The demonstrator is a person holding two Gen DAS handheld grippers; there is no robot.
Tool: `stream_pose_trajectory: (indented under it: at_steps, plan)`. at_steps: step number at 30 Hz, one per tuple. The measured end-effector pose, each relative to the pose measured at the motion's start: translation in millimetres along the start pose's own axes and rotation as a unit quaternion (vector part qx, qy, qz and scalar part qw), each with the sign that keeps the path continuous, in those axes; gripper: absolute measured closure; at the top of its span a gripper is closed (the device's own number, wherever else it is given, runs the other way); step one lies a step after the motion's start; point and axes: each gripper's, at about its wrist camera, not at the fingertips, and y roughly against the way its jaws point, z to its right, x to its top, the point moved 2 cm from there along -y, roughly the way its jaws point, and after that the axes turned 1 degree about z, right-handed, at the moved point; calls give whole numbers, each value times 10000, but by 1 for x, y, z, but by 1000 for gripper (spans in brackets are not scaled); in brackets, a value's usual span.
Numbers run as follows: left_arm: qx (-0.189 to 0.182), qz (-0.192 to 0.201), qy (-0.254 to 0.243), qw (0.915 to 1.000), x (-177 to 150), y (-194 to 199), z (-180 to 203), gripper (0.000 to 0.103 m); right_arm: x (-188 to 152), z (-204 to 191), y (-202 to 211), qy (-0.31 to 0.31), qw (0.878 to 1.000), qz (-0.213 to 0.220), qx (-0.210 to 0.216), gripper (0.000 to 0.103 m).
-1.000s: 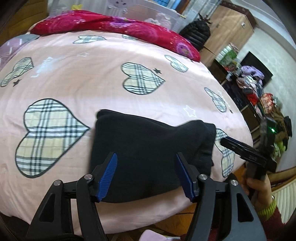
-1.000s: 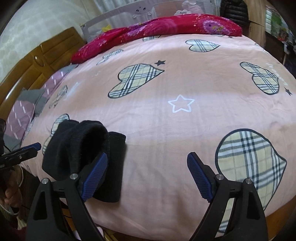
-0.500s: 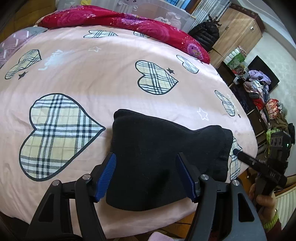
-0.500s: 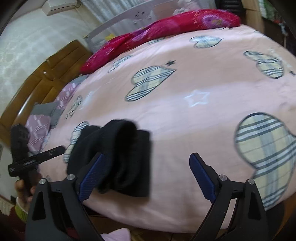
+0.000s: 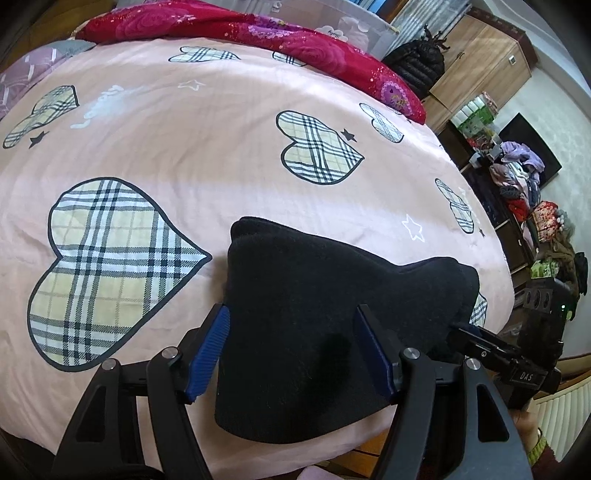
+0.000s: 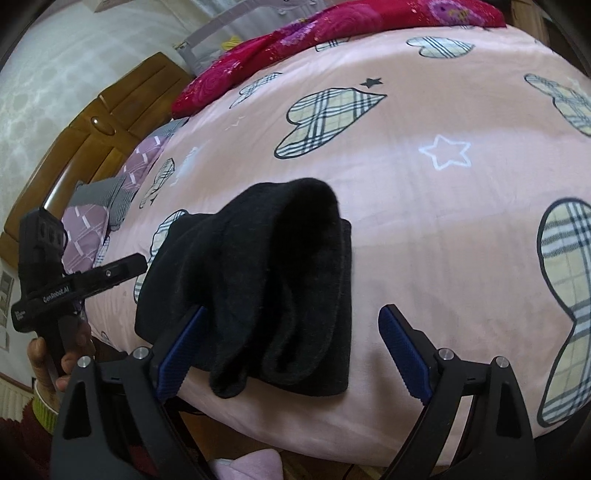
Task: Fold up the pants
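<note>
Covering nearly everything in both views is a pink bedspread printed with plaid hearts and small stars, spread flat over a bed. Along its far edge lies a red flowered blanket, and in the right wrist view a wooden headboard and grey-and-mauve pillows sit at the far left. A dresser heaped with clothes stands against the wall at the far right of the left wrist view.

The black pants lie folded into a thick bundle at the near edge of the bedspread (the layers show as a rolled stack in the right wrist view).

The left gripper hovers over the near part of the bundle, its blue pads spread wide with the fabric seen between them; neither pad visibly presses on it. The right gripper is also spread wide, its left pad over the bundle's near edge and its right pad above bare bedspread. A hand grips the left tool's handle at the near left of the right wrist view.
</note>
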Motion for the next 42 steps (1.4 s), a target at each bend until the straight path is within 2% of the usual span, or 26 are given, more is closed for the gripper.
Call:
stream_pose_trajectory:
  at_steps: [13, 16, 19, 21, 22, 26, 31, 32, 33, 36, 37, 40, 42]
  plan:
    - [-30, -91, 45, 9999, 11, -13, 4, 32, 1, 11, 0, -195, 9998, -46, -24, 10]
    - [-138, -24, -294, 9995, 18, -7, 18, 32, 3, 9, 7, -151, 9999, 65, 18, 10]
    - [-129, -116, -1096, 9938, 30, -10, 39, 32, 4, 6, 15, -76, 9999, 134, 73, 10]
    - [-357, -281, -1685, 9847, 36, -16, 54, 32, 1, 3, 18, -30, 9998, 127, 121, 10]
    - [-511, -438, -2184, 9735, 39, -24, 65, 32, -1, 3, 18, -15, 9998, 116, 145, 10]
    - [-866, -1164, -3302, 9327, 48, -53, 90, 32, -11, -4, 17, -17, 9997, 84, 240, 10]
    - [-1227, -1978, -3828, 8941, 60, -82, 102, 32, -18, -7, 17, -85, 9991, 135, 397, 11]
    - [-1313, -2146, -3878, 8867, 61, -86, 103, 32, -18, -8, 16, -112, 9989, 142, 442, 16]
    - [-1387, -2353, -3947, 8773, 62, -91, 105, 32, -18, -8, 15, -139, 9986, 124, 501, 27]
    - [-1448, -2774, -4032, 8600, 57, -106, 102, 32, -18, -7, 5, -195, 9982, -26, 561, 36]
    - [-1434, -2848, -4027, 8580, 56, -109, 101, 32, -19, -6, 2, -245, 9978, -66, 605, 37]
    - [-1433, -3141, -3913, 8530, 60, -127, 94, 32, -20, -2, -2, -284, 9979, -99, 574, 50]
    - [-1487, -3222, -3817, 8535, 60, -133, 90, 40, -21, 1, -2, -286, 9980, -106, 556, 60]
